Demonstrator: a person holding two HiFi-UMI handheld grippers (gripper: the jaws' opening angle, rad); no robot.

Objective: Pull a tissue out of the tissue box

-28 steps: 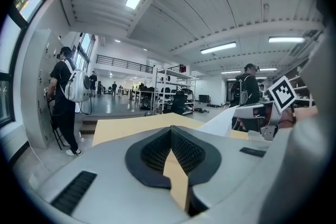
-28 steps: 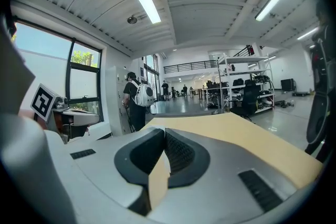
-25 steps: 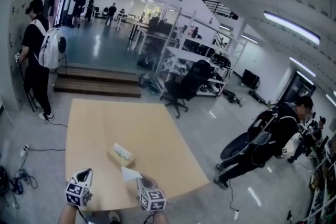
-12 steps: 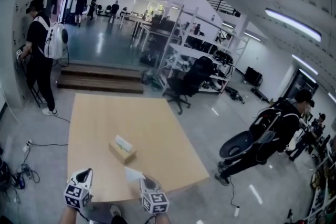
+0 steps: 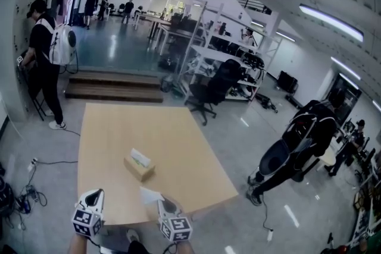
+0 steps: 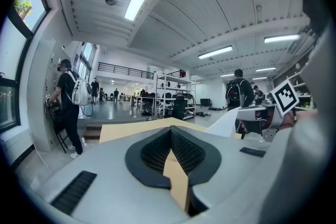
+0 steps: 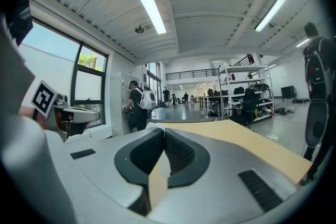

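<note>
Right gripper (image 7: 164, 134) pinches the tissue (image 5: 150, 195); left gripper (image 6: 170, 131) is clenched, empty. Lift gently, clear of the tissue box (image 5: 139, 165) beyond its tips

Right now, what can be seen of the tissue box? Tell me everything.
The tissue box is a small, tan, cardboard-looking rectangular box with a white tissue standing up from its top. It lies flat on the light wooden table, turned at an angle to the table's edges and nearer the person's side than the far end. Only the table touches it.
</note>
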